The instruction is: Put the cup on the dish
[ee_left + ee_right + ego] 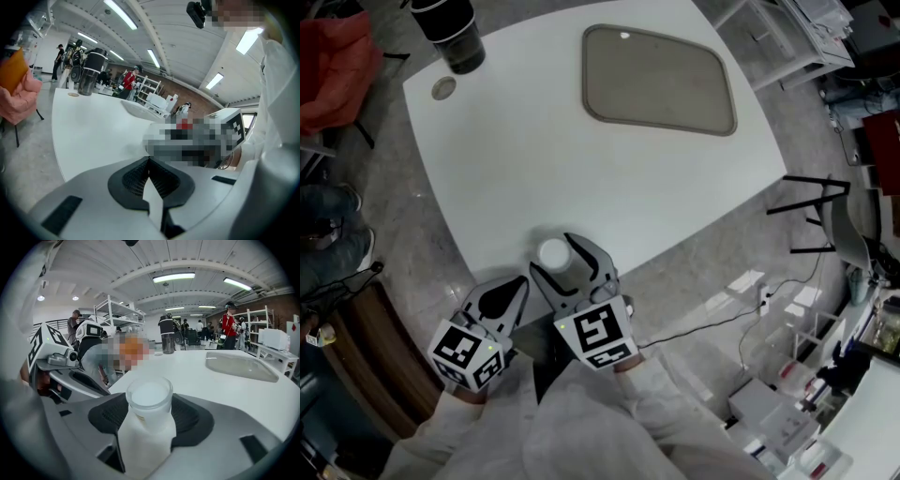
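Cup [149,400] is white and translucent, upright with its mouth open to the top, at the near edge of the bench [534,159]. Whether its base rests on the bench I cannot tell.

Right gripper [554,254] has its fingers spread wide with the cup standing between them. The dark pads [191,416] lie just beside the cup's sides, and no squeeze is visible. Its marker cube [598,337] sits toward the person.

Left gripper [512,287] is just beside the right one, off the bench edge. Its fingers are together with nothing between them — the left gripper view shows the pads [161,180] meeting.

Dish [658,80] is a flat grey tray with rounded corners, at the far side of the bench, well apart from the cup, with nothing lying in it.

Far left corner of the bench has a dark container [455,36] — a small round disc [443,88] lies just beside it.

White sleeves [581,422] sit behind both grippers.
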Available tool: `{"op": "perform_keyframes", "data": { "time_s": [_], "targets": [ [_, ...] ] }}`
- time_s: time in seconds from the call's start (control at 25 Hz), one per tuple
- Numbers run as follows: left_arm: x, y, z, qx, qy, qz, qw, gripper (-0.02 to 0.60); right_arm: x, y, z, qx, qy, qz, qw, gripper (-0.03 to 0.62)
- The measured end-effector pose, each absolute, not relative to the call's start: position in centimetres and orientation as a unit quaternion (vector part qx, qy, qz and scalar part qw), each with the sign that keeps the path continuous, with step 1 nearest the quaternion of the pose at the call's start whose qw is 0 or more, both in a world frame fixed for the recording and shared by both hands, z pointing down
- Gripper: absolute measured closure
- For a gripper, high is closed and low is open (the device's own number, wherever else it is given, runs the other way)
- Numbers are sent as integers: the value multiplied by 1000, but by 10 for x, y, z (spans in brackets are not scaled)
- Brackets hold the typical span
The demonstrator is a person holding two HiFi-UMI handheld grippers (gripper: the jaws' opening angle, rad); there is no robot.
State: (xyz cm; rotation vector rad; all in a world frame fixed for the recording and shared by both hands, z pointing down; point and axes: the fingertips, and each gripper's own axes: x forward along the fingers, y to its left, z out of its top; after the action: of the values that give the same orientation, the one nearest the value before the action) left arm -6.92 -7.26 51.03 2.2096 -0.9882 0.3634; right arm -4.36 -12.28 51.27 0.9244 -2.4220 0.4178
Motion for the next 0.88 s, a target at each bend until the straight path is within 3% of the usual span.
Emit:
{"op": "perform_keyframes", "data": {
  "time_s": [0.88],
  "targets": [
    [-68, -87, 507, 862, -354, 149, 332, 586, -46, -130, 507, 367, -883, 161, 244, 321]
  ]
}}
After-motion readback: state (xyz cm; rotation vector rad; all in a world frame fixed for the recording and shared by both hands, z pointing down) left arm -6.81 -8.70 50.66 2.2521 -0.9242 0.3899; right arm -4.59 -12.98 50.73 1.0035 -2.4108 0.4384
